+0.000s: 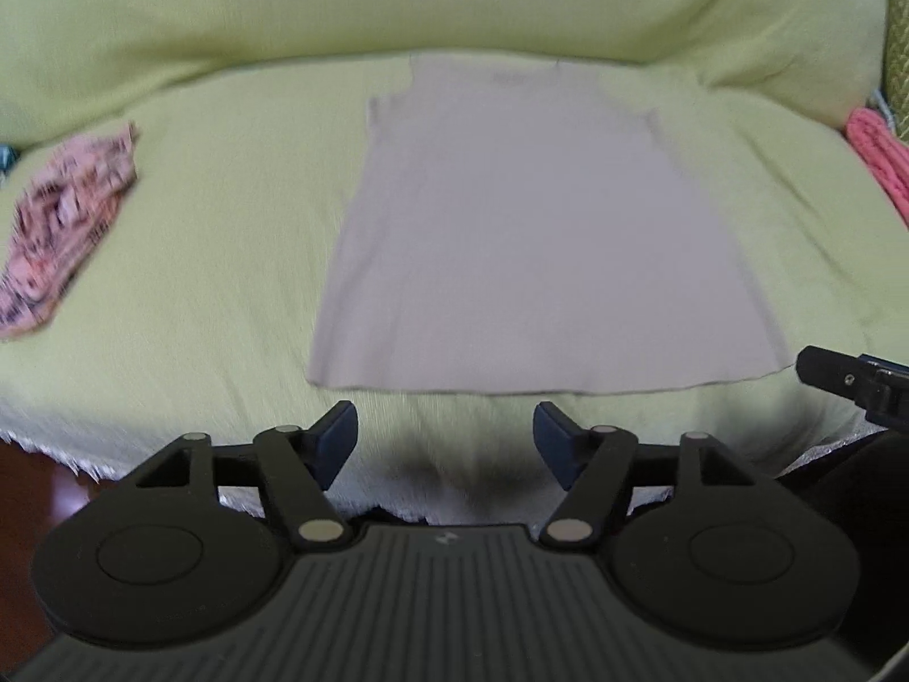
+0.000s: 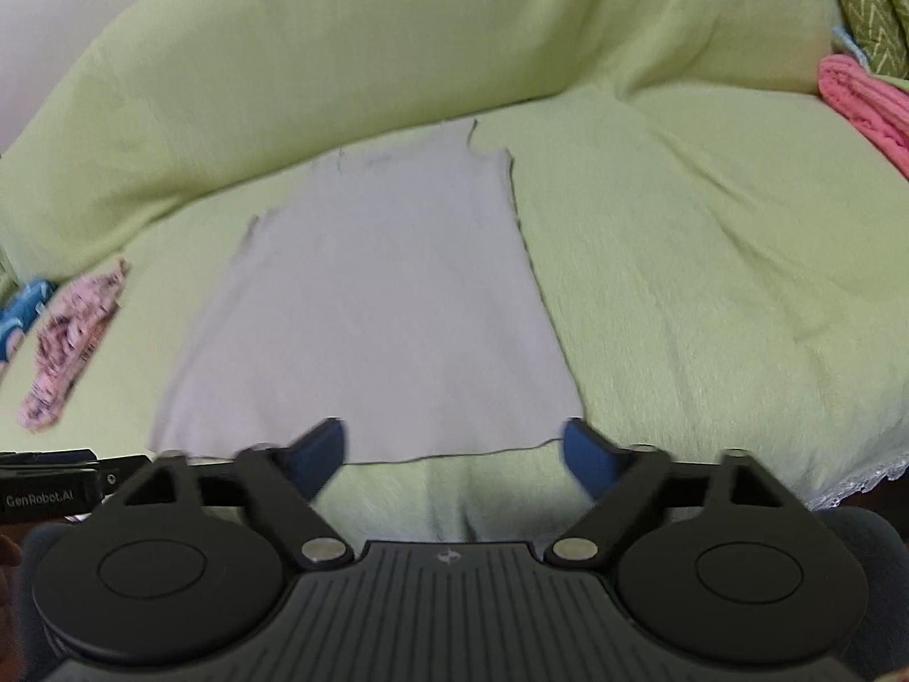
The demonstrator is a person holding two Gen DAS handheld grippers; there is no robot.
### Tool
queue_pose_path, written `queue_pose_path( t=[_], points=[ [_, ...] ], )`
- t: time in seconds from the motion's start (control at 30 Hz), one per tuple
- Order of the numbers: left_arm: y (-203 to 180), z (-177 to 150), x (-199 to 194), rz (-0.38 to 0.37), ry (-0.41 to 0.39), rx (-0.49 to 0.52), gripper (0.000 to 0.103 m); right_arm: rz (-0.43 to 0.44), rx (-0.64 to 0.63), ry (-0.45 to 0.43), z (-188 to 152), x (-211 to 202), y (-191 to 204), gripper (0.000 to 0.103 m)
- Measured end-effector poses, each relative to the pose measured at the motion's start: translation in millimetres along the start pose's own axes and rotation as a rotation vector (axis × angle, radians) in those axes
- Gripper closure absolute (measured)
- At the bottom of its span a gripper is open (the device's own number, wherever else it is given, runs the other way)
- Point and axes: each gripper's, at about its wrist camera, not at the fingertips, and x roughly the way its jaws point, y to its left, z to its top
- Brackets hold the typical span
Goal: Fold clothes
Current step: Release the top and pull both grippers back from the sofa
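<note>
Grey top (image 1: 534, 238) flat on green cover (image 1: 216, 261), left gripper (image 1: 446, 443) and right gripper (image 2: 454, 457) spread.

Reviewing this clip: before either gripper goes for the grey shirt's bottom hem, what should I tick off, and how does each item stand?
1. Left gripper open and empty: ok.
2. Right gripper open and empty: ok.
3. Pale grey sleeveless shirt spread flat on the light green sofa cover: ok.
4. Bottom hem exposed, nothing lying on it: ok.
5. Folded pink patterned cloth and coral knit garment apart from the shirt: ok.
6. Small wrinkles or shirt's underside layer aligned: cannot tell, both views are blurred.
</note>
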Motion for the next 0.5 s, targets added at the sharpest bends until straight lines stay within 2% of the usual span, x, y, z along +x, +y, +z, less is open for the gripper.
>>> queue_pose_path(
  t=[0.07,0.2,0.5],
  points=[
    [2,0,-11,-0.009,-0.014,-0.015,0.022,0.019,0.014,-0.007,6,-6,5,0.002],
    [2,-4,-32,-0.014,-0.043,-0.031,0.016,0.041,0.027,0.014,20,-4,10,0.002],
    [-6,-17,-64,0.012,-0.088,-0.013,0.005,0.009,-0.029,-0.022,4,-33,24,0.002]
  ],
)
